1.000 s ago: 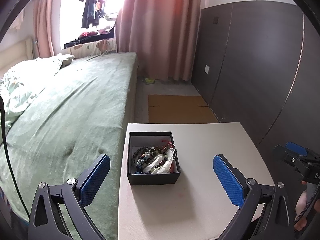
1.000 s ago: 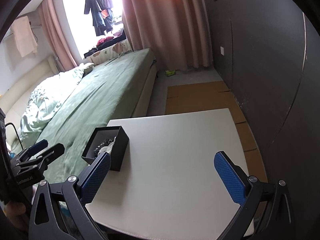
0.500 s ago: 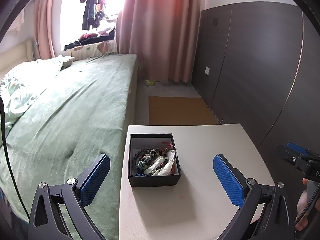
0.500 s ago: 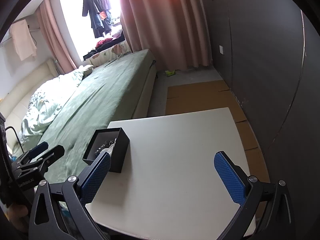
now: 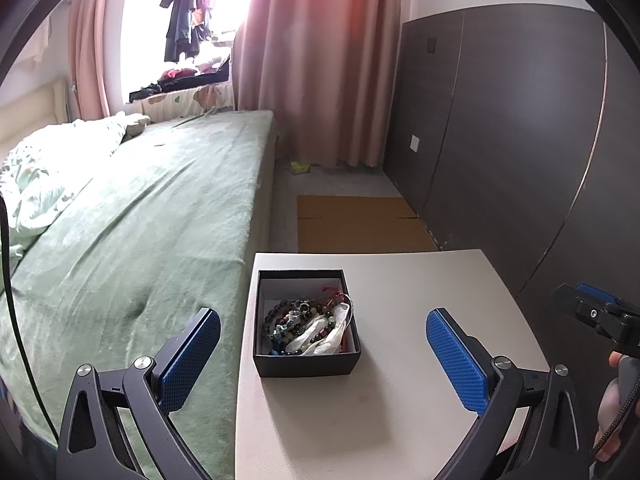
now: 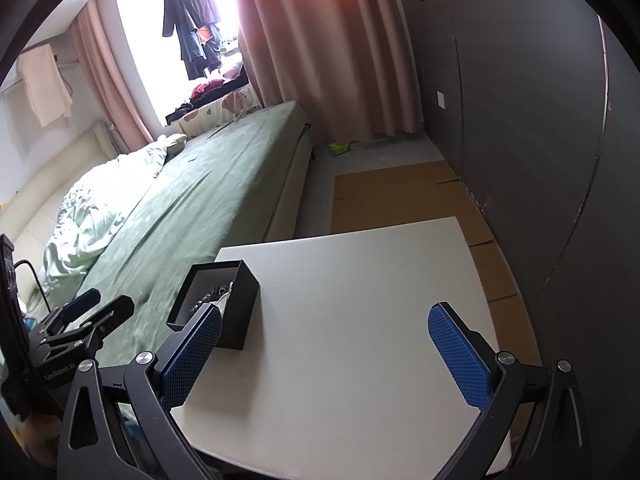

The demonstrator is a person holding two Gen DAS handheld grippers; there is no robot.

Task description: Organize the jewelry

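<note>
A small black box (image 5: 306, 362) sits near the left edge of the white table (image 5: 420, 280). Inside it lies a tangle of bead bracelets (image 5: 298, 320) with a white piece and a red cord. My left gripper (image 5: 322, 356) stands open above the table's near part, the box between and just beyond its blue pads (image 5: 456, 362). My right gripper (image 6: 324, 354) is open too, over bare table to the right of the box (image 6: 234, 312). The other gripper shows at the right edge of the left wrist view and the left edge of the right wrist view.
A bed with a green cover (image 5: 140, 220) runs along the table's left side. Dark wardrobe panels (image 5: 520, 140) stand to the right. Flattened cardboard (image 5: 360, 224) lies on the floor beyond the table, with pink curtains (image 5: 320, 60) behind.
Both views shifted slightly; the box sits a little lower and nearer in the left wrist view. Both grippers stayed open and the box stayed put.
</note>
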